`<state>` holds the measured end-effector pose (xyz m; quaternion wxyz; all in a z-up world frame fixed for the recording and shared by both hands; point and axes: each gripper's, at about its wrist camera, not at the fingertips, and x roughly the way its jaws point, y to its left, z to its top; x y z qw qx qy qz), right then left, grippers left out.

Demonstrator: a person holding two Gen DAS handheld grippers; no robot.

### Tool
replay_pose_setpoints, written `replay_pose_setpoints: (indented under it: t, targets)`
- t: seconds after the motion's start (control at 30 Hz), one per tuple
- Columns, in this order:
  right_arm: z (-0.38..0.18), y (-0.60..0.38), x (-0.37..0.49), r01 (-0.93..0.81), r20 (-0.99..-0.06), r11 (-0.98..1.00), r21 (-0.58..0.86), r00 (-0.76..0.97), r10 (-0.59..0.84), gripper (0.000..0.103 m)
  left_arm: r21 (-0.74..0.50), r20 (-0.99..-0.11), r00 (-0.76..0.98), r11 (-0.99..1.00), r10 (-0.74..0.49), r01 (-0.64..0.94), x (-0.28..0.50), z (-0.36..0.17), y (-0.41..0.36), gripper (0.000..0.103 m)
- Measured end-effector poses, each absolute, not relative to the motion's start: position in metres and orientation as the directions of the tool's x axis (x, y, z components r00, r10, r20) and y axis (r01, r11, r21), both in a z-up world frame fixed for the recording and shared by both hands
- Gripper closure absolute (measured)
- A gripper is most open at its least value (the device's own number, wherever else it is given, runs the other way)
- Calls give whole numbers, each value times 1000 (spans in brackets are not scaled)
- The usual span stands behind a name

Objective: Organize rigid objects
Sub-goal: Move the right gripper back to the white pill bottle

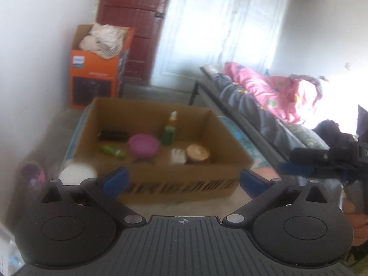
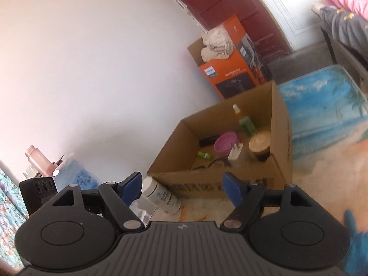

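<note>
An open cardboard box [image 1: 179, 179] stands on the floor and also shows in the right wrist view [image 2: 279, 115]. Inside it are a purple bowl [image 1: 143, 146], a green spray bottle [image 1: 169, 127], a small green tube [image 1: 113, 150], a dark flat item [image 1: 112, 135], a white piece [image 1: 178, 155] and a jar with a tan lid [image 1: 197, 153]. My left gripper [image 1: 184, 181] is open and empty, in front of the box. My right gripper [image 2: 182, 186] is open and empty, near the box's front wall. A white bottle [image 2: 161, 195] lies on the floor beside its left finger.
An orange appliance box [image 1: 94, 69] with cloth on top stands by the wall near a red door. A bed with a pink blanket [image 1: 271, 89] is on the right. A beach-print mat [image 2: 322, 105] lies under the box. A pink bottle [image 2: 38, 161] and clutter sit at left.
</note>
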<state>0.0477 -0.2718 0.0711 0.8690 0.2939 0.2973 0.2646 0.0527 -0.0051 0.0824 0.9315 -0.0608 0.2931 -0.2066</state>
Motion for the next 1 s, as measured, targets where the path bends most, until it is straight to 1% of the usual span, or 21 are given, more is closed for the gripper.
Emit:
replay_pose_setpoints:
  t: [0.1,0.2,0.4,0.5,0.57,0.63,0.67,0.7,0.77,0.83,0.87,0.9,0.97,1.0]
  targets:
    - [48,-252,48,-255,-387,666,701,649,655,24,-228,-544,755,930,-367,288,46,68,15,0]
    - [34,-229,60,-239,-415,659,713,613,672,24,-200,-548,774,948,-317,247,46,59,27,1]
    - [42,-175,83,-317,-430,679,662,582,690,24,-92,-526,827,979,-201,179,55,41,33,1]
    - [42,-150,98,-353,-429,677,646,566,704,24,-26,-520,844,991,-128,135,64,29,36,3]
    - [39,-135,108,-365,-436,677,639,552,710,28,1,-512,853,992,-104,122,70,22,36,5]
    - [34,-121,119,-369,-445,673,641,536,718,30,8,-512,854,993,-95,115,77,16,36,9]
    - [31,-115,124,-369,-450,672,642,529,720,33,3,-517,851,994,-94,111,80,14,37,12]
    - [29,-109,128,-370,-454,671,642,522,722,34,-5,-522,848,994,-96,110,82,12,40,17]
    - [25,-97,136,-375,-466,677,633,515,720,36,-23,-526,844,994,-103,106,86,10,42,25]
    - [22,-86,143,-383,-474,683,622,510,718,39,-35,-528,843,994,-106,103,88,8,45,27]
    - [21,-82,146,-385,-478,686,618,509,716,41,-39,-527,843,994,-106,101,89,7,47,31]
    - [19,-78,148,-387,-482,689,613,507,714,41,-44,-530,841,994,-108,100,90,7,48,39]
    - [17,-72,153,-390,-491,695,605,505,710,44,-62,-532,838,993,-120,103,91,6,51,47]
    - [16,-71,154,-391,-493,695,604,501,711,45,-71,-533,837,992,-122,99,91,6,52,48]
